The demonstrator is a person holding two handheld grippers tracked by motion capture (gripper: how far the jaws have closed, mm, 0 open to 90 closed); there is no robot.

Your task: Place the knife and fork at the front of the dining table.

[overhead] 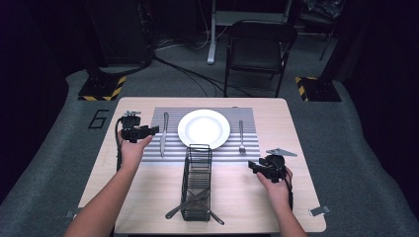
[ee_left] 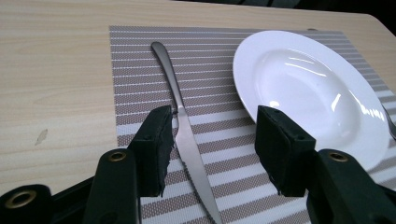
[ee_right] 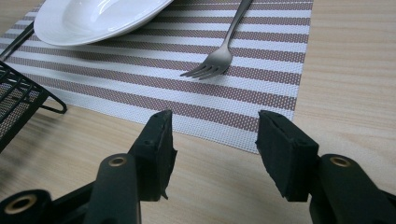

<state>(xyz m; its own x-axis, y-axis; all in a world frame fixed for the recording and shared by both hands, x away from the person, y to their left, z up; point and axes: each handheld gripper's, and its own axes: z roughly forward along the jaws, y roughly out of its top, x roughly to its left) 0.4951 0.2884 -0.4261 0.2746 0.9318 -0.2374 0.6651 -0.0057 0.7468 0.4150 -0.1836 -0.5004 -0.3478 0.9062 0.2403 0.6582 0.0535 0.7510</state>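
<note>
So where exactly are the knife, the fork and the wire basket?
knife (ee_left: 186, 128), left gripper view, on the blade beside the handle.
fork (ee_right: 208, 66), right gripper view, on the tines.
wire basket (overhead: 198, 148), high view, on its far rim.

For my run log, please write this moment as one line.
left gripper: open, above knife | right gripper: open, near fork | plate: centred on placemat | wire basket: holds cutlery

Black folding chair (overhead: 261, 47) beyond the table, hazard-striped stand bases (overhead: 101, 89) on grey carpet
</note>
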